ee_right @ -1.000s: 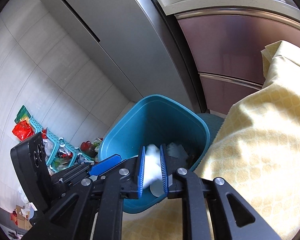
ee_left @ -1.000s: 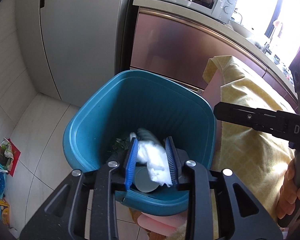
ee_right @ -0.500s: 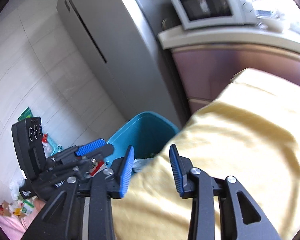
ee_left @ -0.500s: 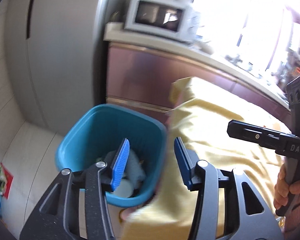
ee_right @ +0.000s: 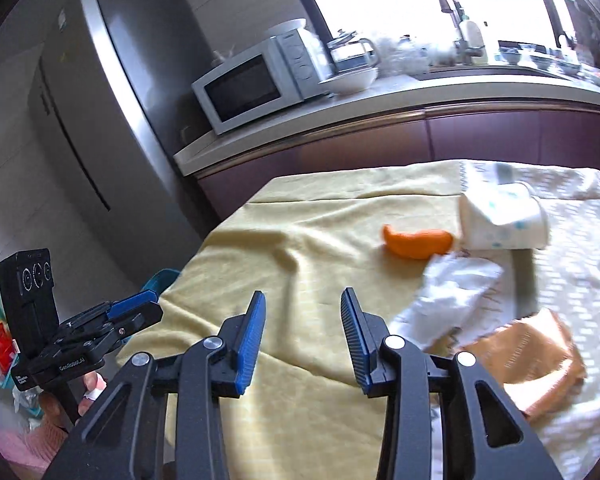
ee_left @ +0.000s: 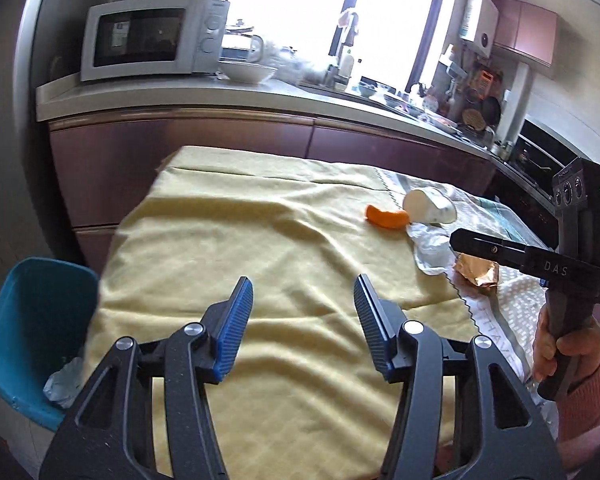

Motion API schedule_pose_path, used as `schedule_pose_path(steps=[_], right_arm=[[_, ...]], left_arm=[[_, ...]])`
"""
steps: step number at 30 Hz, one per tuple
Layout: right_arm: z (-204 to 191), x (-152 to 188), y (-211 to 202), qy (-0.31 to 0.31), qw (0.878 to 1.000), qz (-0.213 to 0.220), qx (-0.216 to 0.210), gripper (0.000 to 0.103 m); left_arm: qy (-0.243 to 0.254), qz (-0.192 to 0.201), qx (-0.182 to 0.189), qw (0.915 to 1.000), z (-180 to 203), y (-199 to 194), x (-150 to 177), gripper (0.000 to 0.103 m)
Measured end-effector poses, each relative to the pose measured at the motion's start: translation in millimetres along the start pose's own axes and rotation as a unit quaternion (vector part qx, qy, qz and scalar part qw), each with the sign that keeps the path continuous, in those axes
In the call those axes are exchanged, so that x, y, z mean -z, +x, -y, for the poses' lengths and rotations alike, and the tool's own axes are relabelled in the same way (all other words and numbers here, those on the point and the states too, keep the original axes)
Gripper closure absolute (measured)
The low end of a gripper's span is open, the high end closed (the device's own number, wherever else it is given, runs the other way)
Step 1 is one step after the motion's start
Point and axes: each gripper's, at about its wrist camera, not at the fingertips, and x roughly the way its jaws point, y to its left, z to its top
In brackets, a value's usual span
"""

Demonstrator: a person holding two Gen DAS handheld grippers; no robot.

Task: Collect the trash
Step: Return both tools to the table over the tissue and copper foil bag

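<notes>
Above a table draped in a yellow cloth (ee_left: 228, 248), the left gripper (ee_left: 302, 320) is spreading its jaws, with nothing between them. Ahead lie an orange peel (ee_left: 386, 217), a tipped paper cup (ee_left: 428, 205), a white wrapper (ee_left: 430, 250) and a brown wrapper (ee_left: 476, 274). A blue bin (ee_left: 28, 320) sits at lower left.

In the right wrist view, the right gripper (ee_right: 302, 330) is also opening, empty, over the cloth beside the same trash. A microwave (ee_right: 256, 84) stands on the counter (ee_right: 380, 98) behind.
</notes>
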Motion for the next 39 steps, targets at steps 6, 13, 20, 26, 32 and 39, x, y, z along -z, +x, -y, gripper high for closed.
schedule_pose_path(steps=[6,13,20,26,32,39], right_arm=[[63,9,-31,0.063,0.996,0.026,0.065,0.062],[117,27,-51,0.122,0.986,0.036,0.108,0.055],[139,38,-48,0.145,0.983,0.024,0.110,0.044],[138,42,-38,0.149,0.984,0.011,0.099,0.041],[135,40,-29,0.139,0.985,-0.002,0.107,0.041],[136,38,-28,0.125,0.984,-0.010,0.126,0.066]], left_arm=[[0.042,-0.034,0.049,0.9973,58,47,-10,0.050],[0.077,-0.062,0.088,0.9912,105,92,-25,0.048],[0.099,-0.097,0.094,0.9859,138,134,-30,0.045],[0.112,-0.130,0.084,0.9816,154,167,-30,0.045],[0.118,-0.154,0.075,0.9782,162,189,-29,0.048],[0.117,-0.153,0.082,0.9779,164,189,-29,0.074]])
